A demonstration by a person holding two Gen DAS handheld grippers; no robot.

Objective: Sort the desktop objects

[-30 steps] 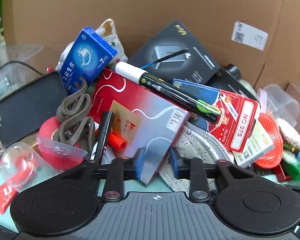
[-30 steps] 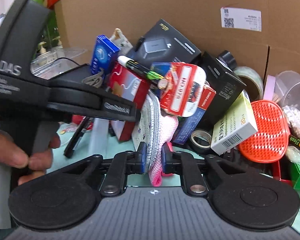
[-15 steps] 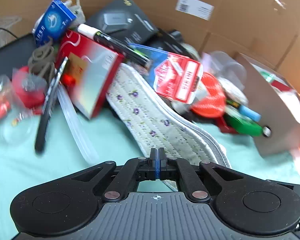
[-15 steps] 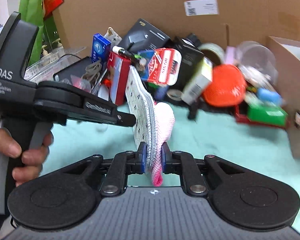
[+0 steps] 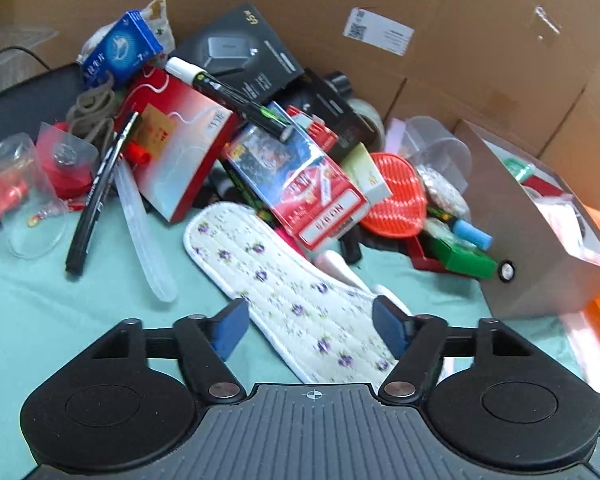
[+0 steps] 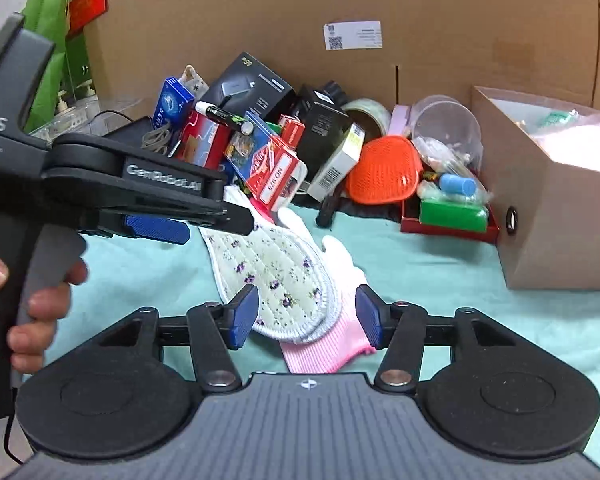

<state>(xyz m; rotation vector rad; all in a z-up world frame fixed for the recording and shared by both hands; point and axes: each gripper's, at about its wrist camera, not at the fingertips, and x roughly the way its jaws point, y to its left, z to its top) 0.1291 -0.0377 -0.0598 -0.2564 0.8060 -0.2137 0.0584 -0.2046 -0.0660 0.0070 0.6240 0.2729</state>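
Now both claws, left claw (image 5: 306,326) and right claw (image 6: 306,316), are opening off the floral insole (image 5: 284,288) between them, so next comes another pick.

White quilted fabric insole (image 5: 284,280) with small purple flowers; pink-cuffed white knit glove (image 6: 332,336) under it. Mint-green cloth on bench (image 5: 60,320). Orange-red ribbed silicone pad (image 6: 384,168) centre right. Red-and-silver flat box (image 5: 180,148) upper left, blue carton (image 5: 120,48) above. Blue claw pads (image 5: 230,328).

An insole (image 6: 276,276) lies on a glove (image 6: 332,320) before the clutter pile (image 6: 268,136); a box (image 6: 556,216) stands right.
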